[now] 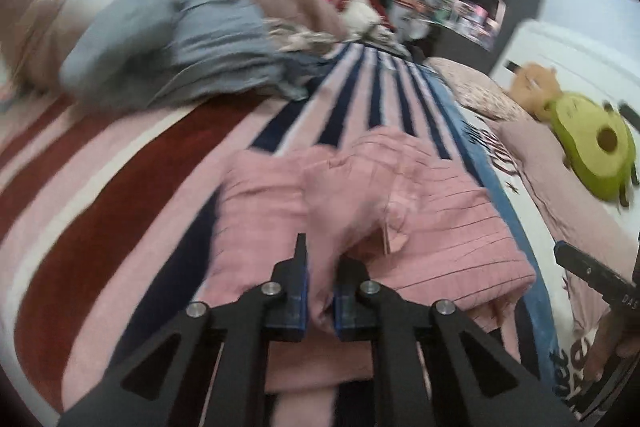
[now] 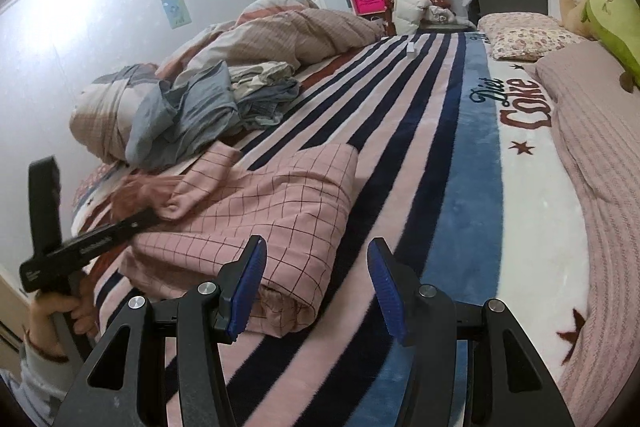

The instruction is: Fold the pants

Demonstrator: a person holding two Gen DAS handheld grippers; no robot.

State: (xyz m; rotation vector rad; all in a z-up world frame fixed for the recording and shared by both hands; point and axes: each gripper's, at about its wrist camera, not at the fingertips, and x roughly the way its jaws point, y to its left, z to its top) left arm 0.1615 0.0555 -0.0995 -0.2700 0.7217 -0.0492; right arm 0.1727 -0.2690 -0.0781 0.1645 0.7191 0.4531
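Observation:
The pink checked pants [image 2: 272, 211] lie folded in a bundle on the striped blanket. In the left wrist view the pants [image 1: 440, 211] fill the middle, blurred by motion. My left gripper [image 1: 322, 267] is shut on a raised fold of the pink fabric, which passes between its blue pads. In the right wrist view the left gripper [image 2: 150, 215] reaches into the pants' left side. My right gripper [image 2: 316, 255] is open and empty, hovering at the bundle's near right corner; its left pad [image 2: 250, 279] is just beside the cloth.
A heap of grey and pink bedding [image 2: 192, 107] lies beyond the pants at left. Pillows [image 2: 524, 35] and a green avocado plush [image 2: 612, 15] sit at right. The striped blanket [image 2: 400, 131] stretches ahead. A small white object [image 2: 411, 49] lies far up it.

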